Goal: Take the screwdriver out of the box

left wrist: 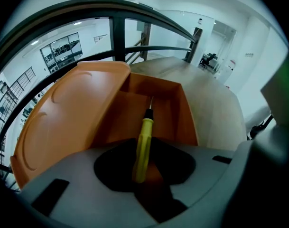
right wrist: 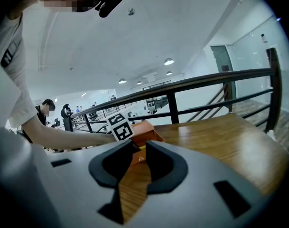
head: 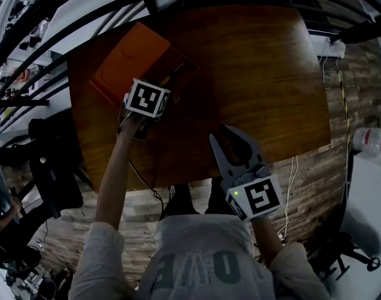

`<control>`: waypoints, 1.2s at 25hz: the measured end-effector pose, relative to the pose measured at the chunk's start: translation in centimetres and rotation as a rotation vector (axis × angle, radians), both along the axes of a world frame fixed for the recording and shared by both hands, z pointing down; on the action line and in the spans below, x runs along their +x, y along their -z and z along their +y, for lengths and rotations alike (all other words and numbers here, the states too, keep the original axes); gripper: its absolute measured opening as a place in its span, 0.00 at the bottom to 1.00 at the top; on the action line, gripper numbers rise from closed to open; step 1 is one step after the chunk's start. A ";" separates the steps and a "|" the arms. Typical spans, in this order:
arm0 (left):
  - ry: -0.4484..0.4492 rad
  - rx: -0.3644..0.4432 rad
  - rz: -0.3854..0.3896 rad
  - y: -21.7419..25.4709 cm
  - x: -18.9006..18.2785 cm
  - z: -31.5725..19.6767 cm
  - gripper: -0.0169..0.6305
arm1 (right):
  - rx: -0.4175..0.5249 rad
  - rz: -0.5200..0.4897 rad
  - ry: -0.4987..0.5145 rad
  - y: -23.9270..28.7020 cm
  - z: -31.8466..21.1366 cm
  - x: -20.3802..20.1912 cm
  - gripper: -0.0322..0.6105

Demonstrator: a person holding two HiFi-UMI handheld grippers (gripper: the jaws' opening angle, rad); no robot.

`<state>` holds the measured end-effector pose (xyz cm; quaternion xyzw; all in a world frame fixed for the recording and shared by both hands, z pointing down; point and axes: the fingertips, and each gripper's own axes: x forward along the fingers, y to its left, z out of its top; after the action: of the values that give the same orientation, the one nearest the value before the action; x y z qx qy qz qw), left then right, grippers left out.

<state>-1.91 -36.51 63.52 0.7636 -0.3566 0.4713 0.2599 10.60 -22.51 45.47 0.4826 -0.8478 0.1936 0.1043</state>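
Note:
An orange box [head: 124,64] stands open on the wooden table [head: 259,74], its lid [left wrist: 68,108] folded back to the left. A yellow-handled screwdriver [left wrist: 143,137] lies in the box with its thin tip pointing away. My left gripper [head: 160,86] points steeply down into the box. In the left gripper view the left gripper [left wrist: 144,161] has its dark pads closed on the handle's near end. My right gripper [head: 228,136] hovers over the table's near edge, a narrow gap between its jaws and nothing in it. The right gripper [right wrist: 139,153] points toward the box [right wrist: 146,132].
A dark metal railing [left wrist: 116,27] runs along the table's far side and curves round its left. A black cable [head: 146,183] hangs from the left gripper over the table's near edge. People sit at desks far behind the left arm [right wrist: 63,136].

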 end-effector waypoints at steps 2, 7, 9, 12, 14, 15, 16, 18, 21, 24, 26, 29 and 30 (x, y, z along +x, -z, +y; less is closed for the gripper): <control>-0.002 0.000 -0.003 0.0 -0.1 0.0 0.19 | 0.000 -0.001 0.003 0.0 0.1 -0.1 0.20; -0.007 -0.007 -0.008 -0.3 -0.2 0.6 0.17 | 0.013 -0.003 0.005 0.2 0.5 -0.4 0.20; 0.001 -0.002 0.000 0.2 -0.3 0.8 0.17 | 0.021 -0.003 0.007 0.5 0.6 -0.4 0.20; 0.020 0.019 0.029 1.8 -0.2 1.2 0.17 | 0.037 0.000 0.010 1.6 0.6 -0.4 0.20; 0.030 0.058 0.056 3.5 0.0 0.9 0.17 | 0.059 0.006 0.014 2.4 0.1 -0.5 0.20; 0.035 0.087 0.071 4.7 0.1 0.7 0.17 | 0.075 0.010 0.017 3.0 -0.2 -0.5 0.20; 0.041 0.119 0.088 5.9 0.2 0.6 0.17 | 0.093 0.012 0.020 3.5 -0.4 -0.7 0.20; 0.050 0.184 0.124 8.7 0.3 0.7 0.17 | 0.125 0.016 0.024 4.7 -0.6 -1.1 0.20; 0.064 0.281 0.186 13.3 0.5 1.2 0.17 | 0.173 0.019 0.026 6.7 -0.9 -1.7 0.20; 0.086 0.404 0.244 18.6 0.6 2.0 0.17 | 0.237 0.020 0.032 9.1 -1.1 -2.4 0.20; 0.110 0.494 0.283 22.2 0.5 3.0 0.17 | 0.283 0.018 0.035 10.8 -0.9 -2.9 0.20; 0.153 0.640 0.335 27.4 0.0 4.7 0.17 | 0.357 0.013 0.035 13.5 -0.5 -3.5 0.20; 0.168 0.690 0.349 29.0 -0.3 5.4 0.17 | 0.381 0.011 0.034 14.3 -0.4 -3.6 0.20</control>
<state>-2.20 -31.11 34.55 0.8430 -0.5057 0.1639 0.0821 6.95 -22.88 31.18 0.4801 -0.8766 0.0254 0.0189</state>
